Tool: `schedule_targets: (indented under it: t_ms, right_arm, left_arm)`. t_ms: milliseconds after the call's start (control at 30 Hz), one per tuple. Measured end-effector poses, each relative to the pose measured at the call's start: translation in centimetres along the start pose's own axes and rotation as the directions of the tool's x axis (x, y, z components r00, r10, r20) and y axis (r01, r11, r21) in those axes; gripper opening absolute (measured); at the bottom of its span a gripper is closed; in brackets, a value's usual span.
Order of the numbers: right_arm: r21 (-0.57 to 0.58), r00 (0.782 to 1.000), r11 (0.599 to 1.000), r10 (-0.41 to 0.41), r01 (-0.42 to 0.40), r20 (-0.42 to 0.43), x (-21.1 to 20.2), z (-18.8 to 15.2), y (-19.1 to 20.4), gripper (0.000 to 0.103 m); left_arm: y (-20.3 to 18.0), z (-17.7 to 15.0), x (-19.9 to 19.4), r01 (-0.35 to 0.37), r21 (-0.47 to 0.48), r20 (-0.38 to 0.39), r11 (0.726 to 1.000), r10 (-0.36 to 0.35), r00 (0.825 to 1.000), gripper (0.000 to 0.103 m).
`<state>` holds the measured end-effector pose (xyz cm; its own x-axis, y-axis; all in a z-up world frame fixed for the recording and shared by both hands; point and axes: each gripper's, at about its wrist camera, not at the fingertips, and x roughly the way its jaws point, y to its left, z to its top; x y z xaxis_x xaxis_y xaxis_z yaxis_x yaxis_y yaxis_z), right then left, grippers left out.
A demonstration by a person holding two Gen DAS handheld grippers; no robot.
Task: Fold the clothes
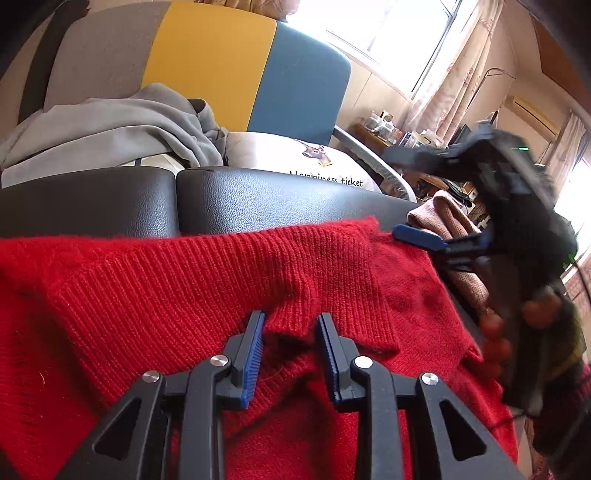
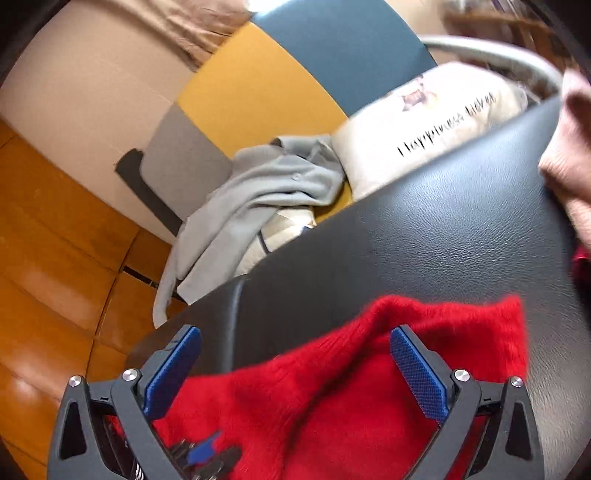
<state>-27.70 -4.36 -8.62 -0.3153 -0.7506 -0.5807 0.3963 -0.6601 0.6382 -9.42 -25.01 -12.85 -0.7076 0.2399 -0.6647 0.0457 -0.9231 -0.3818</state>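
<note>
Black leather surface [image 1: 258, 199] fills the middle of both views, with a red sweater [image 1: 207, 280] spread over its near part. In the left wrist view the sweater covers the whole lower half of the frame, its ribbed hem folded across the centre; in the right wrist view it lies at the bottom centre, one corner reaching toward the lower right.

At the bottom centre of the left wrist view, the left claw [image 1: 291, 354] stands partly open, its blue pads on either side of a raised fold of the sweater; whether the pads press the knit cannot be told. The right claw [image 2: 306, 373] is spread wide over the sweater at the bottom of its own view, gripping nothing. It also shows blurred at the right edge of the left wrist view, where a hand [image 1: 517, 325] holds its handle.

A pink knit [image 1: 447, 225] lies on the surface just beyond the sweater's right corner. Behind the surface, in the upper part of both views, stands a chair [image 1: 207, 62] with grey, yellow and blue panels. It carries a grey garment [image 1: 122, 125] and a white cushion [image 1: 295, 158] with printed words. Wooden floor [image 2: 48, 229] fills the left side of the right wrist view, and a bright window [image 1: 388, 26] sits at the upper right of the left wrist view.
</note>
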Motion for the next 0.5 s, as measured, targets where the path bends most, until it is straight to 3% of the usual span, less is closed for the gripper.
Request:
schedule_targets:
  t_ms: [167,267,333,400,500]
  right_arm:
    - [-0.121,0.996,0.991,0.059,-0.066,-0.065,-0.2,-3.5,4.7,0.103]
    - [-0.201,0.993,0.979,0.019,-0.043,-0.118,0.7,-6.5,6.1,0.103]
    - [-0.233,0.988,0.972,-0.021,-0.014,-0.150,1.6,-8.5,6.0,0.103]
    - [-0.323,0.993,0.946,-0.047,0.008,-0.111,2.1,-10.0,6.1,0.103]
    - [-0.371,0.995,0.928,-0.058,0.023,-0.082,2.2,-11.0,6.2,0.103]
  left_arm:
    - [1.8,-1.1,-4.1,0.001,-0.129,0.057,0.992,0.006,0.998,0.031]
    - [3.9,-3.9,-9.7,0.013,-0.208,0.123,0.978,0.013,0.992,0.035]
    - [6.0,-6.9,-14.0,-0.031,-0.291,0.134,0.956,0.072,0.988,0.035]
    - [8.0,-10.0,-17.9,-0.070,-0.367,0.136,0.927,0.128,0.982,0.035]
    - [10.5,-15.6,-24.0,-0.185,-0.464,0.112,0.866,0.265,0.958,0.036]
